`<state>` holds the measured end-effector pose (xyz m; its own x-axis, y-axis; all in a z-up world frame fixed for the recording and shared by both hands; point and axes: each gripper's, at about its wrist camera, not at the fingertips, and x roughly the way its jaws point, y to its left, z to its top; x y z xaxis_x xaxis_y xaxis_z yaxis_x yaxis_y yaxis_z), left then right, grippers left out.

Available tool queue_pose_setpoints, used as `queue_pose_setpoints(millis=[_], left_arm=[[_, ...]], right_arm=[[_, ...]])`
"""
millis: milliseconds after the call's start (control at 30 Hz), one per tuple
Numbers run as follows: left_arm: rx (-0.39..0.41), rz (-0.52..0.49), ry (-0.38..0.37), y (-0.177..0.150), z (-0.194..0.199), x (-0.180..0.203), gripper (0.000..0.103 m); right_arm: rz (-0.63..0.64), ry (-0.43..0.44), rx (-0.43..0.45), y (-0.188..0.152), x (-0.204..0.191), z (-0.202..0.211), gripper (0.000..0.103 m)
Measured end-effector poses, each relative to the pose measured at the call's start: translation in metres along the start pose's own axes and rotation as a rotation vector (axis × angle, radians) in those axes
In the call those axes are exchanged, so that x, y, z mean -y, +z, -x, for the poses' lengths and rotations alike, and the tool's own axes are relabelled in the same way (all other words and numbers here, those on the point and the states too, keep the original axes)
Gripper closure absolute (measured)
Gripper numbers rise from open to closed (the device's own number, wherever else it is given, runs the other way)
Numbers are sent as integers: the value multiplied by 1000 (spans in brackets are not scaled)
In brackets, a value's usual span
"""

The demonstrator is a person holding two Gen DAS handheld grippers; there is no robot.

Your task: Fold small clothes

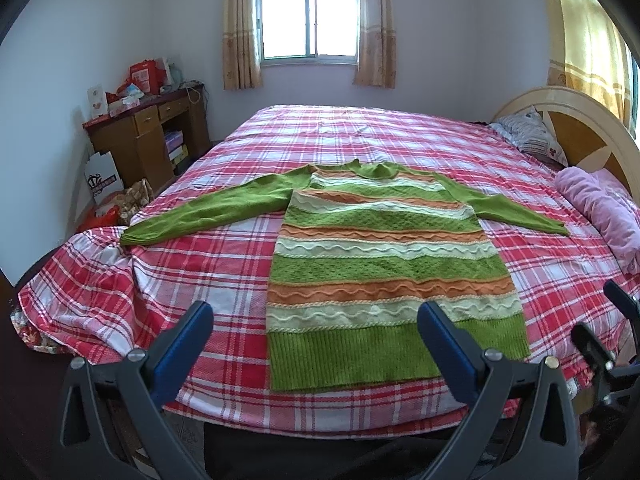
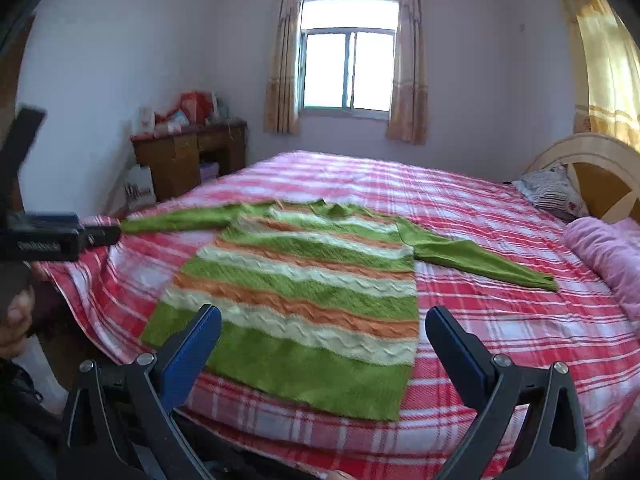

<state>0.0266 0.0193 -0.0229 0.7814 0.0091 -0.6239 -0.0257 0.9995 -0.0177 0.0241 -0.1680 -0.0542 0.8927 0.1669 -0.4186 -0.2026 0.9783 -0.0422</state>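
Note:
A green, orange and cream striped knit sweater (image 1: 384, 264) (image 2: 304, 296) lies flat on the bed, hem toward me, neck far. Both green sleeves are spread out: one sleeve (image 1: 208, 208) to the left, the other sleeve (image 1: 520, 212) to the right. My left gripper (image 1: 316, 312) is open, hovering above the hem near the bed's front edge, holding nothing. My right gripper (image 2: 324, 320) is also open and empty, above the hem's right part. The right gripper's body (image 1: 600, 344) shows at the left wrist view's right edge; the left gripper's body (image 2: 48, 236) sits at the right wrist view's left edge.
The bed (image 1: 360, 140) has a red and white plaid cover. A pink rolled blanket (image 1: 600, 208) and a pillow (image 1: 528, 132) lie by the headboard (image 1: 580, 120) on the right. A wooden desk (image 1: 152, 136) with boxes stands left. A hand (image 2: 16, 320) shows at lower left.

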Motion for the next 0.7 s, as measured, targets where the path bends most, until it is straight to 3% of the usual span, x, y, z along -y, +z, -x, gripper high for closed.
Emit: queue_pose_setpoints(millis=[100,167,300,400,700], left_arm=[[-12,-10,9,3,-15,-3,0],[-33,-3,5,6,-27,-4,0],[-55,-9,22,15,-54,-3,0],[-69,-24,50,24,-76,0,0],[-82,-38,97,48,-142,1,0]], right_arm=[[-73,67,34,-1,16,-10,1],[-102,67,34,-2,26,-21,1],[-71,-13,-75,-3,38,-59,1],[-136,9,-143,-9,59,-86,1],[-321,-81,-205,-26,142,-146,1]])
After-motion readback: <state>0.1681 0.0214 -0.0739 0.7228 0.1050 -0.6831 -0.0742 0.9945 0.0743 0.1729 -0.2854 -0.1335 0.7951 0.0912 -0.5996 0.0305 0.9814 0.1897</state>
